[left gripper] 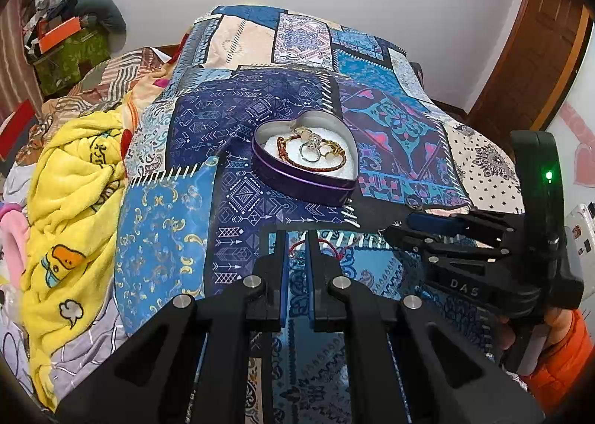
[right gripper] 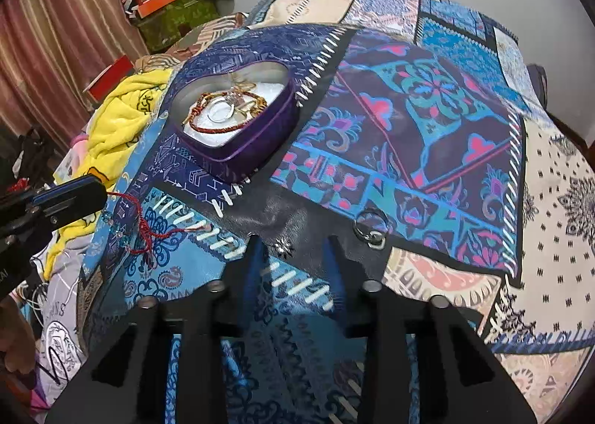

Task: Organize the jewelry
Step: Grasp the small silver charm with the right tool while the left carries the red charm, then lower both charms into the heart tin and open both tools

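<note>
A purple heart-shaped tin sits open on a blue patchwork bedspread, left of centre in the right wrist view. Inside it, on white padding, lie a braided red-and-gold bracelet and a silver ring, tangled with other gold pieces too small to tell apart. Nearer than the tin, a red string bracelet lies partly draped on the spread. One strand of it runs to the tips of the left claw, whose fingers stand narrowly apart around the cord; whether they actually pinch it I cannot tell. To the right of that, a silver ring with a stone and a small sparkling stud rest on a dark patch. The right claw hangs over the stud, fingers spread wide, gripping nothing. A yellow blanket is heaped at the far left.
</note>
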`<state>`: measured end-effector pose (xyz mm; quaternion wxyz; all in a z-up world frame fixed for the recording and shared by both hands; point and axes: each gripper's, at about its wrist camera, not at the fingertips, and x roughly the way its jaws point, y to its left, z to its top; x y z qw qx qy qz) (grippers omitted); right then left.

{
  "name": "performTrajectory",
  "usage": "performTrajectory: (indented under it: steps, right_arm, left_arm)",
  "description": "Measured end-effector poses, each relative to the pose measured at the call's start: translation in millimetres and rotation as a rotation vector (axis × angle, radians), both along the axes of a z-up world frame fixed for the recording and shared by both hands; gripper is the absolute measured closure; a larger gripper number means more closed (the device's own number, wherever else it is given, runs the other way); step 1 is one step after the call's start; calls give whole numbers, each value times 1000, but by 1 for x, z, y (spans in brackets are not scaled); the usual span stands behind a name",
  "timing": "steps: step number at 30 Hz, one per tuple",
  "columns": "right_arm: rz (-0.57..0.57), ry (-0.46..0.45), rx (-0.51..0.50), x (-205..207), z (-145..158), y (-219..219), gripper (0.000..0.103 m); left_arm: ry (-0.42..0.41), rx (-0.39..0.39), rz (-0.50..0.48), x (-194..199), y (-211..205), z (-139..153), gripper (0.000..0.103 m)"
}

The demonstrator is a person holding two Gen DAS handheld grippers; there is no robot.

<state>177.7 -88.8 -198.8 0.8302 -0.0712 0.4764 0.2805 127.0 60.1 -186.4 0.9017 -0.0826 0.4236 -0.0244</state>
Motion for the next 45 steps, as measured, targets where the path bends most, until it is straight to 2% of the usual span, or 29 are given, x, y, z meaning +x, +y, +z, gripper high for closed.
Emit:
performTrajectory:
  steps: [2, 3, 10, 21, 29, 37, 45]
  right_arm:
    - [3, 0, 11, 1, 0, 0, 92]
    - [-1, 2, 21, 2, 0, -1, 93]
    - [-7, -18, 69, 0, 11, -5, 94]
    - [-27, -100, 128, -2, 49, -15, 94]
    - [-26, -159, 176, 7, 75, -13, 94]
    - [-17, -182, 211, 21, 86, -1, 94]
    - [15, -181, 210, 36, 84, 16, 94]
  left_arm:
    - [-3, -6, -1, 2, 0, 0, 97]
    - [-5, -7, -1, 3, 0, 1, 97]
    - [-29, -12, -2, 4, -3, 10, 97]
    - [-136, -1, -2, 7, -7, 48, 97]
    - [-189, 7, -3, 17, -8, 64, 97]
    - [-213, 19, -5, 33, -5, 70, 97]
    - [-210, 21, -1, 50, 1, 62, 97]
